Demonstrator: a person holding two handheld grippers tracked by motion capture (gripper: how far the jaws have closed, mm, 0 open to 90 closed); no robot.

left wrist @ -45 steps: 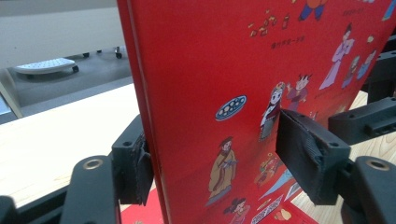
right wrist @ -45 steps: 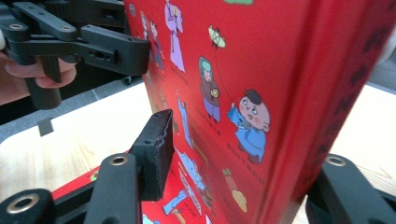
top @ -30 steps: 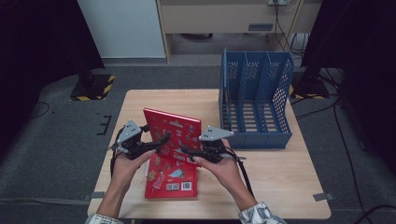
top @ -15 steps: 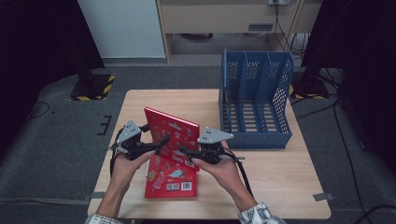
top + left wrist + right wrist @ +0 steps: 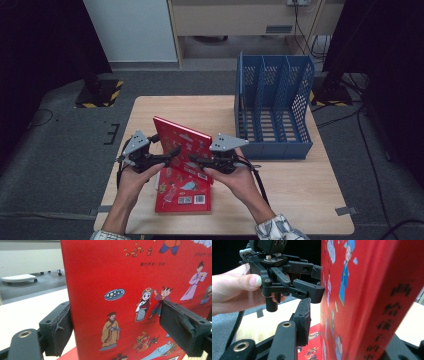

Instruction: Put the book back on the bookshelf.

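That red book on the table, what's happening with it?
A person stands one red book upright on the wooden table, on top of a second red book lying flat. The left gripper is open at its edge. The right gripper straddles the spine, and its jaws have just been closing around it. A blue file rack stands behind.

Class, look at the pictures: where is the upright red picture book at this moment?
In the high view the upright red book stands tilted on the table's left half, between the left gripper and right gripper, above a second red book lying flat, left of the blue file rack.
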